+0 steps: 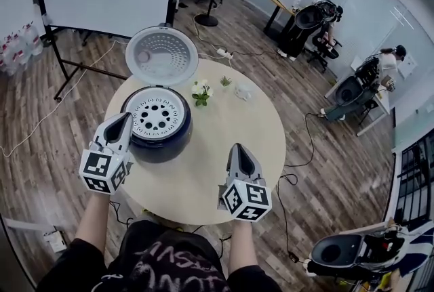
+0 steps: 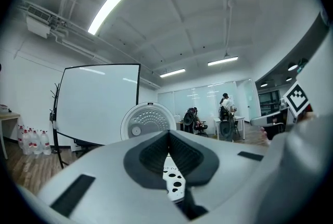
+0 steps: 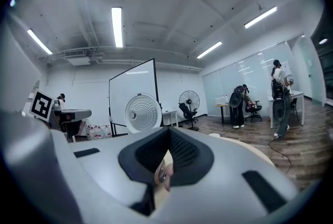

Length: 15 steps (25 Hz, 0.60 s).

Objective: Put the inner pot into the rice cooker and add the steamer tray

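The white perforated steamer tray [image 1: 156, 114] sits in the dark blue round rice cooker [image 1: 160, 143]; I judge placing done. My left gripper [image 1: 125, 119] beside the cooker and right gripper [image 1: 238, 148] farther off are both pressed together, empty. Next, I'd withdraw.

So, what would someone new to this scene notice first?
Most striking is the dark rice cooker on the left of the round table, its lid raised and the white perforated steamer tray sitting in it. Nearer the person, the left gripper and right gripper hover with fingers closed, empty.
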### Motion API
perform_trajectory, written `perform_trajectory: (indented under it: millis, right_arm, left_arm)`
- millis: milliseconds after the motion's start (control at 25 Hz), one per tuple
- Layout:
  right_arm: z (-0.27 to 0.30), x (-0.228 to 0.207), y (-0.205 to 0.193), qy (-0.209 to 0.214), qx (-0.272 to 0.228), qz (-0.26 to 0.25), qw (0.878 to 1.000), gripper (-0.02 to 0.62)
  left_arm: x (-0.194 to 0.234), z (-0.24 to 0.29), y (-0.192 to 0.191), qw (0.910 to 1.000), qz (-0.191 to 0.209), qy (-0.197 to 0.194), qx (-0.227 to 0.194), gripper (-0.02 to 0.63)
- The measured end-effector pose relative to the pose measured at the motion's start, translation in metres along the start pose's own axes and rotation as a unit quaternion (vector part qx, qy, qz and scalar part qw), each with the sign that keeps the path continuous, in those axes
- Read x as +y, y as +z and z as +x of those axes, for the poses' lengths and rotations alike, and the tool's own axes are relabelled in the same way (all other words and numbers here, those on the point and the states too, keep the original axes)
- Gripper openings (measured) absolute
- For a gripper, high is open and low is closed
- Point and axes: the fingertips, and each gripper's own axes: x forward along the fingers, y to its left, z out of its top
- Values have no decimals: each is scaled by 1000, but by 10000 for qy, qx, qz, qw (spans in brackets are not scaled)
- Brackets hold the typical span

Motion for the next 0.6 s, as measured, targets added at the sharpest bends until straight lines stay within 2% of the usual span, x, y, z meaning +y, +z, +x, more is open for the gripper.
perform_trajectory:
  millis: [240,600]
  right_arm:
    - [-13,-9,0,-43,-149,79,9998,5]
    - [-16,-8,-11,38,-113,43,9999,4]
  left_arm:
    - [-6,-6,-1,9997,-16,-92,-207,11]
    - [-8,-10,-3,9990,-135,-121,-404,11]
